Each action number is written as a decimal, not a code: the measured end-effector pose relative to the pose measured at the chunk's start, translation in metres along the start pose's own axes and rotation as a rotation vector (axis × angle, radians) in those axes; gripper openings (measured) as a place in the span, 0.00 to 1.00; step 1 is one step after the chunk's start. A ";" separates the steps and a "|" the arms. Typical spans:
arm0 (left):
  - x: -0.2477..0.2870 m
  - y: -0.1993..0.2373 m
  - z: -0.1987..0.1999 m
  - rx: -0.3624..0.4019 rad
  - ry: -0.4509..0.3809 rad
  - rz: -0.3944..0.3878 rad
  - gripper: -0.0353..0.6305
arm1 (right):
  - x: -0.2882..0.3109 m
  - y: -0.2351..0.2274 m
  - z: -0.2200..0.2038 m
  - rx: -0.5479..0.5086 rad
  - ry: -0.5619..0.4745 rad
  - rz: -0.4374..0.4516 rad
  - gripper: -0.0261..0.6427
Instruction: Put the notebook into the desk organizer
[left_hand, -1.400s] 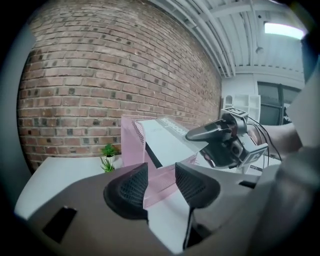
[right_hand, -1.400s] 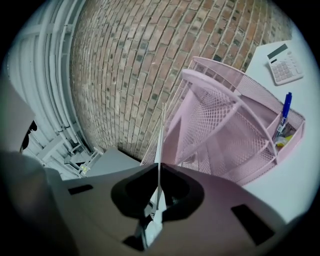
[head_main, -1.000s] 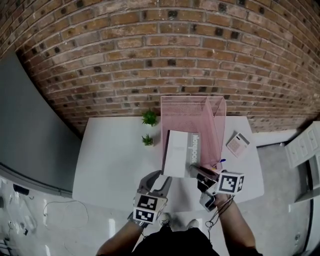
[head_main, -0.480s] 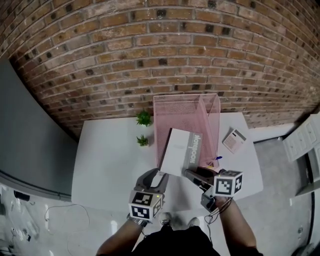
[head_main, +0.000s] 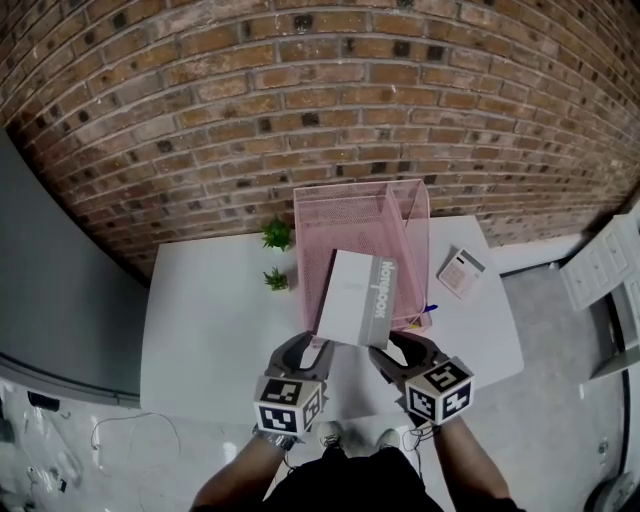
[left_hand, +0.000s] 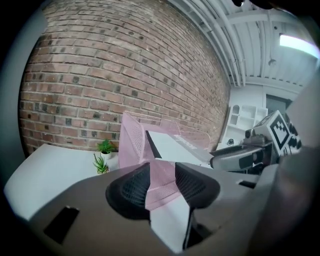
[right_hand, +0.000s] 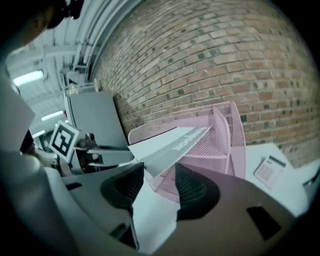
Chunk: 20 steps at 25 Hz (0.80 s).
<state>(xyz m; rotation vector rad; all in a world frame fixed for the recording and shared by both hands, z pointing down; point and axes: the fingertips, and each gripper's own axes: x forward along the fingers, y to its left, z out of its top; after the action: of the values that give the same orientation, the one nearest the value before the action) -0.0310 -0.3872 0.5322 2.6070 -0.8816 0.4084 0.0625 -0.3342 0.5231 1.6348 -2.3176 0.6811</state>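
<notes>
The white and grey notebook (head_main: 358, 298) stands tilted in the front of the pink mesh desk organizer (head_main: 345, 215) and leans back over it. My left gripper (head_main: 307, 352) is open just below the notebook's lower left corner, with only mesh and table showing between its pads (left_hand: 131, 189). My right gripper (head_main: 404, 350) sits below the lower right corner with its jaws opening. In the right gripper view the notebook (right_hand: 165, 147) ends just ahead of the gripper (right_hand: 160, 185), and the pads do not press on it.
Two small potted plants (head_main: 277, 235) (head_main: 276, 279) stand left of the organizer on the white table (head_main: 210, 320). A calculator (head_main: 460, 270) and a blue pen (head_main: 428, 309) lie to its right. A brick wall rises behind, and the table's front edge is near both grippers.
The right gripper has let go of the notebook's lower right edge, opened and drawn back a little. The notebook now rests in the organizer. The left gripper has hardly moved.
</notes>
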 end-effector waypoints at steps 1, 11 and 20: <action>0.000 -0.001 0.000 0.000 0.001 -0.004 0.29 | 0.000 -0.001 0.000 -0.054 0.001 -0.045 0.34; -0.005 -0.003 -0.002 0.001 -0.004 -0.021 0.29 | -0.004 -0.018 0.026 -0.210 -0.105 -0.284 0.28; -0.014 -0.007 0.000 0.013 -0.017 -0.042 0.29 | 0.010 -0.020 0.040 -0.254 -0.113 -0.371 0.30</action>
<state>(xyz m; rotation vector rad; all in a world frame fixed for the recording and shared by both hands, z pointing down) -0.0371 -0.3746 0.5248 2.6391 -0.8309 0.3827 0.0812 -0.3676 0.4976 1.9409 -1.9850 0.2119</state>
